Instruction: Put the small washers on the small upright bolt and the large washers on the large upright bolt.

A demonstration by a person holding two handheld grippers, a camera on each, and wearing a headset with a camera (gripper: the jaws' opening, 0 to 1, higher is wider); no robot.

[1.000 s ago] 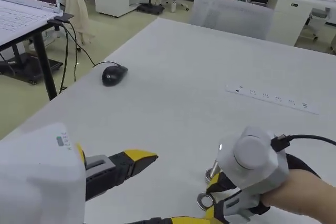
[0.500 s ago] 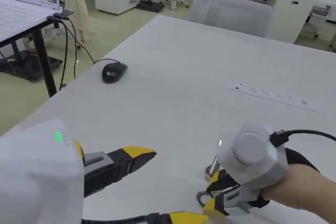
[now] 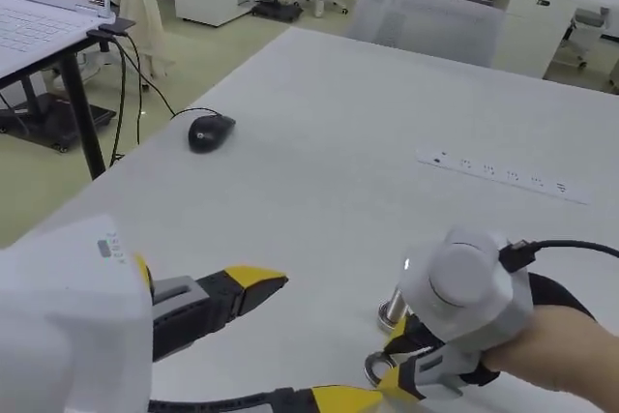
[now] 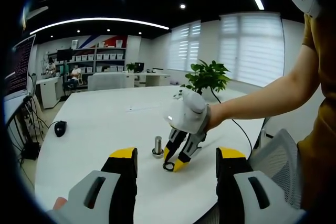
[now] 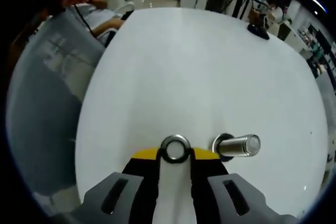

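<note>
Steel washer is sitting pinched between the yellow tips of the right tongs, which are standing narrow around it, low by the white counter; contact with the counter cannot be told. Upright metal bolt is standing on the counter just beside the washer, apart from it. Left tongs are hanging wide, gripping nothing, near the bolt. Black mouse and white power strip are lying farther back, well apart.
</note>
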